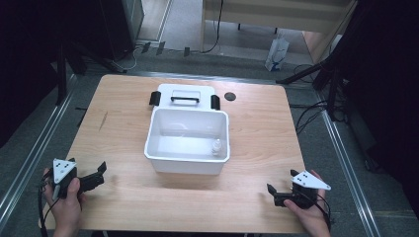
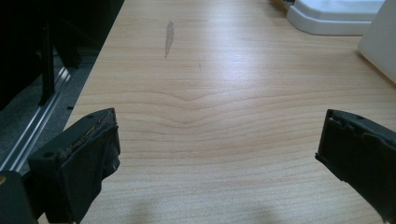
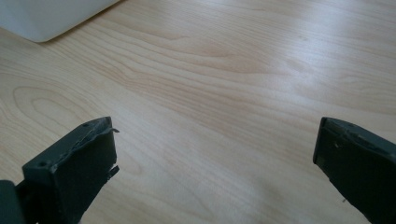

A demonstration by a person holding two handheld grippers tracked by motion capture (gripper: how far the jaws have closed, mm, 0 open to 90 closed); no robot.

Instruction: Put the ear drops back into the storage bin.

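The white bin (image 1: 188, 140) stands open at the centre of the wooden table (image 1: 257, 197). A small white bottle (image 1: 216, 146) stands upright inside it, in the near-right corner of the floor. The bin's white lid (image 1: 185, 94), with a black handle and 2 black side clips, lies flat on the table just beyond the bin's far wall. A small dark round disc (image 1: 230, 96) lies on the table just right of the lid.

The left gripper (image 1: 99, 173) is held at the near-left corner of the table, well apart from the bin. In the left gripper view its 2 jaws stand wide apart over bare wood, with nothing between them.

The right gripper (image 1: 272, 190) is held at the near-right corner, also well apart from the bin. In the right gripper view its jaws are likewise spread wide and empty, with a corner of the bin at the far left.
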